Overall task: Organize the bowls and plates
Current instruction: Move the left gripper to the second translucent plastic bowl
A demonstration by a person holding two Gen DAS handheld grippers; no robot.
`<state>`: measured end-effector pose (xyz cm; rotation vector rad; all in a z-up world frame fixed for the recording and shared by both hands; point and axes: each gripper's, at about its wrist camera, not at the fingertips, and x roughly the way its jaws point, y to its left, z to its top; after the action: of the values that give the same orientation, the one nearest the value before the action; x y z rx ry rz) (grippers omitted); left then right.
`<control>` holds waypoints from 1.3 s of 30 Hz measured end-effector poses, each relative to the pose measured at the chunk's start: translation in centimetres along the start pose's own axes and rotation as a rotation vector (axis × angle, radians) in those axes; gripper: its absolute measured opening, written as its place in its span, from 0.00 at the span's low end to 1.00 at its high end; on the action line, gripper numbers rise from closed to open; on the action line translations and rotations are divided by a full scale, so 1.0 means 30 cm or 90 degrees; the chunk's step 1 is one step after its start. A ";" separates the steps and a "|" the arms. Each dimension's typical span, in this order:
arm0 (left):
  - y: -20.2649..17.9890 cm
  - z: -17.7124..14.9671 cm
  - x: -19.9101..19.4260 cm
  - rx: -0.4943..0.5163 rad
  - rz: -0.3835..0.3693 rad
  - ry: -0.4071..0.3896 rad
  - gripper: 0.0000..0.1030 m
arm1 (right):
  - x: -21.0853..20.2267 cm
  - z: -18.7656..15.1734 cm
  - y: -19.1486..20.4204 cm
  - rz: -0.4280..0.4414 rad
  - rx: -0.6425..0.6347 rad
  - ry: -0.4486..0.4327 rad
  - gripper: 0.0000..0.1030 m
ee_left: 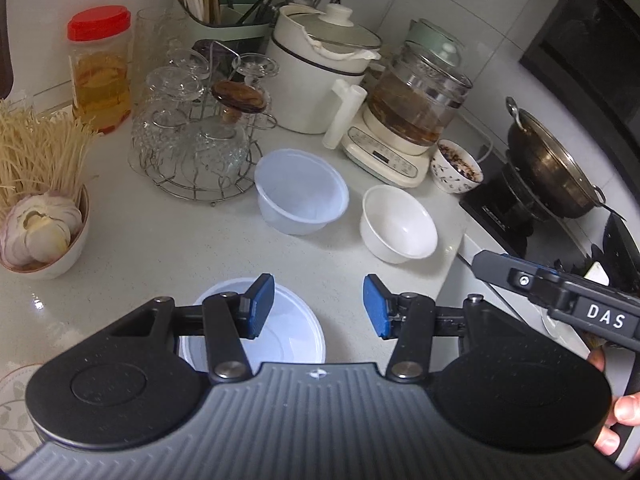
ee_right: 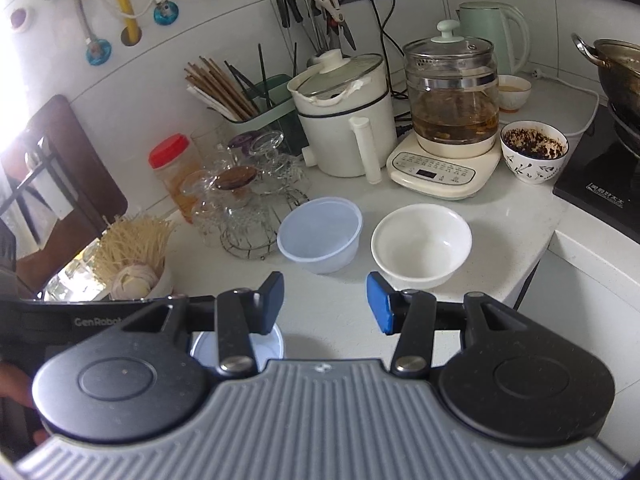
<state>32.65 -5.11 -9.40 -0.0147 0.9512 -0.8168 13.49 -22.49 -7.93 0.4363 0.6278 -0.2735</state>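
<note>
Both grippers hover above the counter [ee_left: 168,240], jaws spread and empty. The left gripper [ee_left: 319,306] hangs over a plastic lid [ee_left: 288,332] near the front edge. Behind it, mid-counter, the plastic bowl [ee_left: 300,192] and white bowl [ee_left: 398,224] stand side by side, apart. The right gripper [ee_right: 325,304] points toward them.

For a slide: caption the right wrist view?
Open right gripper hovers above the counter, facing a translucent plastic bowl beside a white bowl.

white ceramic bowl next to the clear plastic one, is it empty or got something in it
Empty. The white ceramic bowl stands upright on the counter, and its bare white inside shows right down to the bottom in both wrist views.
</note>
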 end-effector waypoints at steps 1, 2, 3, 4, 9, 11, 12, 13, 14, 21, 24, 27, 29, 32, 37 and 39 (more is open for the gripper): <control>0.000 0.010 0.007 0.000 0.003 0.001 0.54 | 0.003 0.006 -0.002 0.001 0.000 -0.003 0.47; 0.001 0.019 0.012 -0.001 0.007 0.002 0.54 | 0.008 0.012 -0.005 0.001 0.001 -0.003 0.47; 0.001 0.027 0.016 -0.003 0.009 0.003 0.54 | 0.014 0.017 -0.009 0.002 0.004 -0.003 0.47; 0.000 0.035 0.019 -0.005 0.011 0.003 0.54 | 0.022 0.021 -0.012 0.003 0.008 0.000 0.47; 0.004 0.075 0.034 -0.025 0.018 0.007 0.54 | 0.069 0.040 -0.035 0.014 0.028 0.020 0.47; 0.008 0.089 0.044 -0.035 0.023 0.008 0.54 | 0.089 0.053 -0.041 0.018 0.031 0.025 0.47; 0.010 0.095 0.050 -0.040 0.026 0.010 0.54 | 0.099 0.059 -0.044 0.020 0.030 0.026 0.47; 0.014 0.101 0.056 -0.044 0.029 0.012 0.54 | 0.109 0.065 -0.047 0.021 0.030 0.028 0.47; 0.016 0.107 0.064 -0.046 0.029 0.015 0.54 | 0.120 0.070 -0.049 0.021 0.028 0.031 0.47; 0.050 0.167 0.134 -0.061 0.038 0.027 0.54 | 0.175 0.117 -0.080 0.024 0.016 0.046 0.47; 0.058 0.188 0.167 -0.075 0.044 0.029 0.54 | 0.205 0.139 -0.104 0.024 0.013 0.053 0.47; 0.062 0.202 0.196 -0.085 0.048 0.028 0.54 | 0.243 0.164 -0.128 0.023 0.009 0.059 0.47; 0.067 0.209 0.218 -0.095 0.051 0.029 0.54 | 0.271 0.180 -0.141 0.026 0.006 0.061 0.47; 0.073 0.214 0.252 -0.107 0.055 0.029 0.54 | 0.313 0.199 -0.156 0.033 -0.001 0.067 0.47; 0.085 0.214 0.318 -0.139 0.064 0.036 0.54 | 0.393 0.224 -0.182 0.050 -0.018 0.089 0.47; 0.090 0.217 0.341 -0.155 0.068 0.037 0.53 | 0.427 0.233 -0.194 0.056 -0.022 0.103 0.47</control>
<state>42.23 -11.74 -13.75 -0.1494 1.0929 -0.6021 24.79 -32.35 -12.58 0.4552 0.7688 -0.1444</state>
